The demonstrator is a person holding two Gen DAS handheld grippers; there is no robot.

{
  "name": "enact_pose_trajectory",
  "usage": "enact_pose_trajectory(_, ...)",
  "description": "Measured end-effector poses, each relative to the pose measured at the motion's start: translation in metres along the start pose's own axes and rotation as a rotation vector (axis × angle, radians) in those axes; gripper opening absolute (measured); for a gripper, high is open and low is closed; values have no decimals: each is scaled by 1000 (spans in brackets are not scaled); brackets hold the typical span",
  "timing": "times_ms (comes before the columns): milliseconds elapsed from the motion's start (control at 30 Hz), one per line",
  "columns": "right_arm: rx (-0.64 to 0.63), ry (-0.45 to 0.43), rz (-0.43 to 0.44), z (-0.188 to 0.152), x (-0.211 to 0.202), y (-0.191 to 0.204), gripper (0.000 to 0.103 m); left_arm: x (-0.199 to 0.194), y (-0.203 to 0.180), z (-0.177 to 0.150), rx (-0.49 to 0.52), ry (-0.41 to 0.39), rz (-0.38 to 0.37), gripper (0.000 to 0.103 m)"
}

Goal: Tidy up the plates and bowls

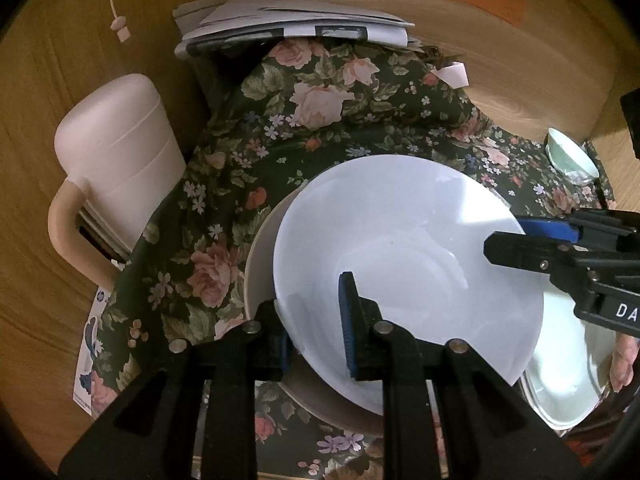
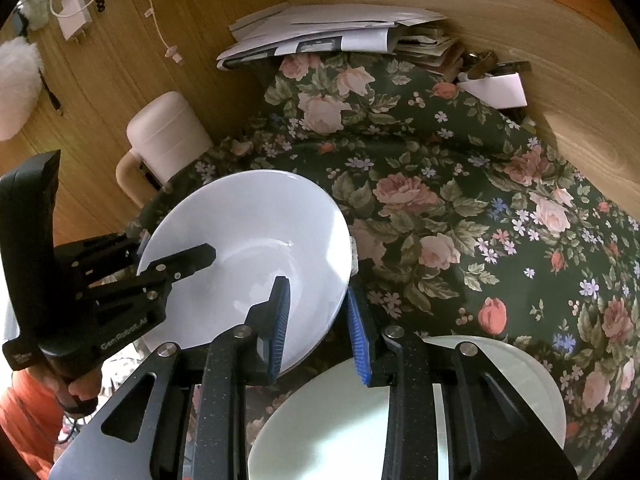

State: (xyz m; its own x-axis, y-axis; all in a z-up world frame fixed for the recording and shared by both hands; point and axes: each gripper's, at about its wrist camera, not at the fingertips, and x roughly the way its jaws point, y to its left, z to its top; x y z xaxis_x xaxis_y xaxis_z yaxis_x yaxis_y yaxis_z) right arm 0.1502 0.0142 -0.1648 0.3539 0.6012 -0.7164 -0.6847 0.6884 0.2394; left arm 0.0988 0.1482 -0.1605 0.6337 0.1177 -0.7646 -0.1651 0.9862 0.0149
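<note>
White bowl (image 1: pixel 404 264) is held tilted above the floral tablecloth (image 1: pixel 320 92), its near rim pinched between the blue pads of the left gripper (image 1: pixel 316 344), whose jaws are pressed together on that rim. In the right wrist view the opposite rim of the same bowl is seen between the pads of the right gripper (image 2: pixel 318 328); the jaws are slightly parted there, and a gap is seen beside the outer pad, so the rim is bracketed rather than squeezed. A beige bowl (image 1: pixel 260 256) is seen just behind and under the white one. A pale green plate (image 2: pixel 344 420) lies beneath the right gripper. Farther off, a cream lidded pitcher (image 1: pixel 116 160), stacked papers (image 1: pixel 292 24) and a small green bowl (image 1: pixel 570 158) are set.
</note>
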Motion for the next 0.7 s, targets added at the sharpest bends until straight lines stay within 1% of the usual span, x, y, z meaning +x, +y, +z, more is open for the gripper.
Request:
enact_pose_trajectory(67, 1, 3, -2, -2, 1, -2, 34, -1, -1, 2, 6, -4, 11, 20)
enact_pose_trajectory(100, 4, 0, -5, -3, 0, -3, 39, -1, -1, 2, 8, -7, 14, 22)
enact_pose_trajectory(133, 7, -4, -7, -3, -1, -4, 45, -2, 0, 4, 8, -8, 14, 30)
enact_pose_trajectory(167, 11, -11, -8, -4, -4, -4, 48, -3, 1, 6, 2, -8, 7, 35)
enact_pose_trajectory(200, 17, -22, -12, -4, -7, -5, 51, -5, 2, 7, -10, -11, -18, 45)
enact_pose_trajectory(233, 20, -35, -14, -3, -11, -7, 52, -6, 4, 9, -21, -15, -39, 51)
enact_pose_trajectory(267, 22, -42, -16, -2, -14, -8, 52, -9, 4, 12, -28, -22, -41, 52)
enact_pose_trajectory(333, 27, -61, -21, -1, -22, -13, 53, -14, 1, 14, -18, -48, -8, 59)
enact_pose_trajectory(400, 34, -84, -32, 1, -31, -18, 55, -22, -4, 18, 9, -89, 18, 63)
enact_pose_trajectory(500, 40, -128, -77, 2, -48, -28, 56, -35, -13, 28, 35, -131, 12, 70)
enact_pose_trajectory(567, 49, -157, -108, 2, -62, -38, 57, -39, -19, 36, 48, -149, 9, 70)
enact_pose_trajectory(700, 87, -199, -176, -3, -86, -64, 60, -40, -44, 54, 84, -164, -23, 71)
